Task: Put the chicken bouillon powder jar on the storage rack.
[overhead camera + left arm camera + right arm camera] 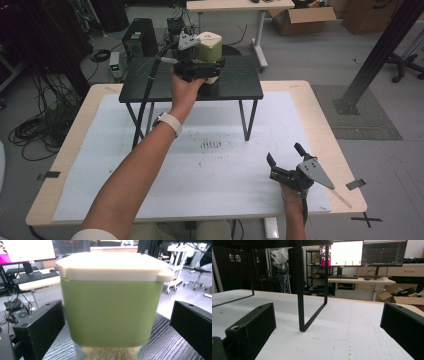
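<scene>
The left gripper (200,70) is reaching out over the black raised shelf (245,85) at the far side of the table, its jaws spread wide on either side of a green container (110,312). In the left gripper view neither jaw is pressing on the container's walls; a gap is showing on the right side, and the left jaw is sitting just beside the wall. The container is standing upright on the dark wood-grain shelf top, wearing a cream-white lid (112,266) with a small tab at one corner. Its lower part is clear, and pale, flaky contents (108,353) are showing through at the bottom.

The right gripper (286,160) is hovering low over the near right part of the table, well apart from the shelf, with its jaws open and nothing between them. A grey three-cornered plate is sitting on top of it. In the right gripper view its jaws are framing one black shelf leg (300,287) standing on the white mat (210,180) that is covering the light wooden table (330,135).
</scene>
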Demonstrator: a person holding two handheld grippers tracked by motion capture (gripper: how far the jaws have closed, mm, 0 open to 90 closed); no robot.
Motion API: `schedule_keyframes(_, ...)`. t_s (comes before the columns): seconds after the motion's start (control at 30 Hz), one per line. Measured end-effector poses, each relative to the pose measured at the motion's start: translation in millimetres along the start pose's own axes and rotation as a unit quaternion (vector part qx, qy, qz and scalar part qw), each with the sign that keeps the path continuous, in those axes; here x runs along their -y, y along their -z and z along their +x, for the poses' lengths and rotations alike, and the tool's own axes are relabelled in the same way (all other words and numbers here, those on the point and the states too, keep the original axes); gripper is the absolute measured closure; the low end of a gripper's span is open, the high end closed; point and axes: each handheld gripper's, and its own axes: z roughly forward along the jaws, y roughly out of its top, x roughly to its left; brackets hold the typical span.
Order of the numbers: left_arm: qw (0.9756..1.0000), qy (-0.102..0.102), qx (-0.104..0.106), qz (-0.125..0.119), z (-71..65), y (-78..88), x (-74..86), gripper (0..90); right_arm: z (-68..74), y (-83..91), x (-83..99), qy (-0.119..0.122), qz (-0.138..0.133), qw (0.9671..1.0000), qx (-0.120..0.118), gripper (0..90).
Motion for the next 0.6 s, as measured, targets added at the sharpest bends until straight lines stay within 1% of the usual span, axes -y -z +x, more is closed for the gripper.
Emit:
schedule_keyframes(0.13, 1.0000, 0.004, 0.008, -0.003, 0.5, 7.9, 1.7, 0.2, 0.0, 0.0, 0.0, 0.000, 0.000, 1.0000, 0.000, 0.0)
schedule_keyframes(0.27, 0.9998, 0.001, 0.019, -0.010, -2.0, 17.8, 1.6, 0.2, 0.2, 0.0, 0.0, 0.000, -0.001, 1.0000, 0.000, 0.0)
schedule_keyframes(0.4, 0.9998, -0.001, 0.021, -0.008, -4.6, 28.0, 2.2, 0.2, 0.1, 0.1, 0.1, 0.001, -0.001, 1.0000, 0.000, 0.0)
schedule_keyframes(0.5, 0.9996, 0.001, 0.028, -0.010, -5.7, 36.2, 3.5, 0.2, 0.1, 0.1, 0.1, 0.002, -0.001, 1.0000, 0.000, 0.0)
schedule_keyframes(0.6, 0.9993, -0.008, 0.030, -0.019, -7.5, 46.3, 4.9, 0.2, 0.1, -0.2, 0.1, 0.002, -0.001, 1.0000, 0.000, 0.0)
